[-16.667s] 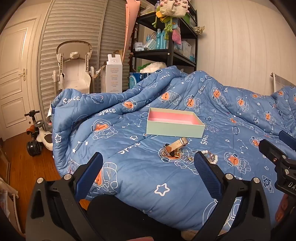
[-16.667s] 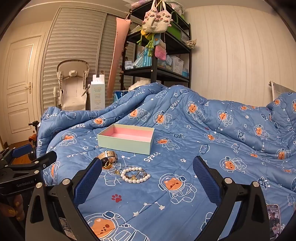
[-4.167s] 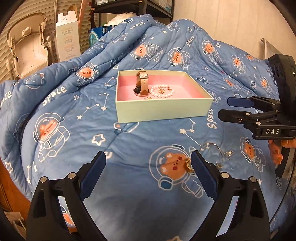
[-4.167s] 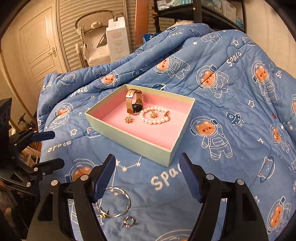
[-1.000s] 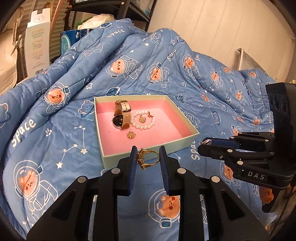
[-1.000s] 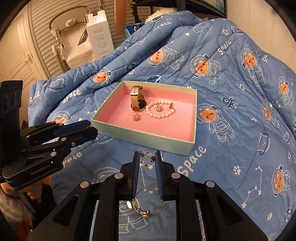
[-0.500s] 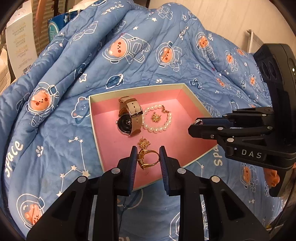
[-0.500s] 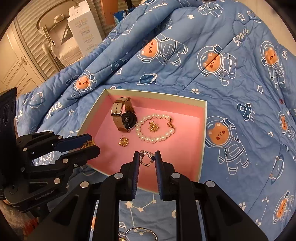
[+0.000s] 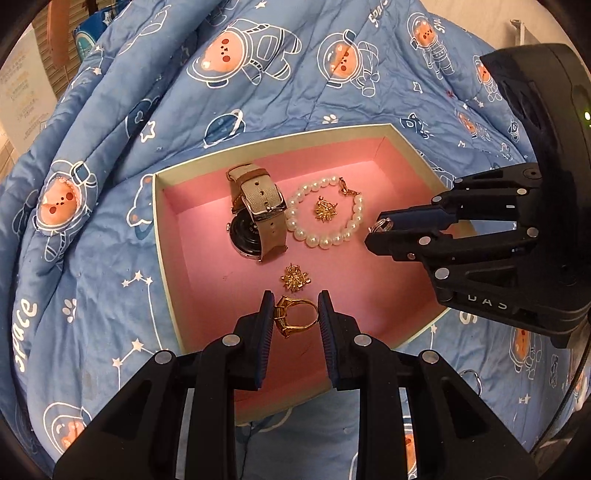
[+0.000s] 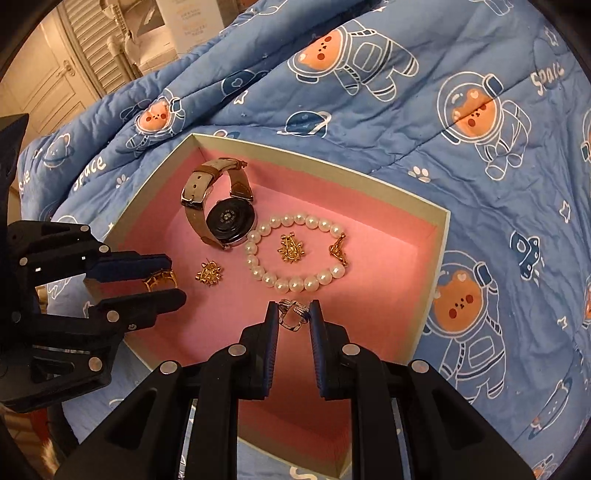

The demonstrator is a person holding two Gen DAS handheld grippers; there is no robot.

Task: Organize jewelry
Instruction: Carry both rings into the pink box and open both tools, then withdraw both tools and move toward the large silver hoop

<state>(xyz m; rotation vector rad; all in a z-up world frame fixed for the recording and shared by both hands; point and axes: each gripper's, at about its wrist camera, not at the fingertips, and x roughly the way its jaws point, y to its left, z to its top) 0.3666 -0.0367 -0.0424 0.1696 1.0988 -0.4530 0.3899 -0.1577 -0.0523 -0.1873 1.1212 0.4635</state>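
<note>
A pale green box with a pink lining (image 9: 173, 236) (image 10: 436, 266) lies on the blue quilt. In it are a watch (image 9: 256, 221) (image 10: 218, 218), a pearl bracelet (image 9: 325, 218) (image 10: 295, 258) and two gold earrings (image 9: 294, 277) (image 10: 209, 273). My left gripper (image 9: 295, 314) (image 10: 162, 280) is shut on a gold ring (image 9: 295, 318) (image 10: 159, 279) above the box's near left part. My right gripper (image 10: 293, 314) (image 9: 376, 230) is shut on a silver ring (image 10: 293, 313) (image 9: 380, 225) over the box, just below the bracelet.
The blue astronaut quilt (image 9: 110, 155) (image 10: 480, 110) covers the bed all round the box. A silver hoop (image 9: 471, 376) lies on the quilt to the box's right. A white carton (image 10: 192, 26) and louvred doors (image 10: 96, 44) stand behind the bed.
Both grippers have moved forward and down over the box, each still holding its ring. The box contents have not moved.
</note>
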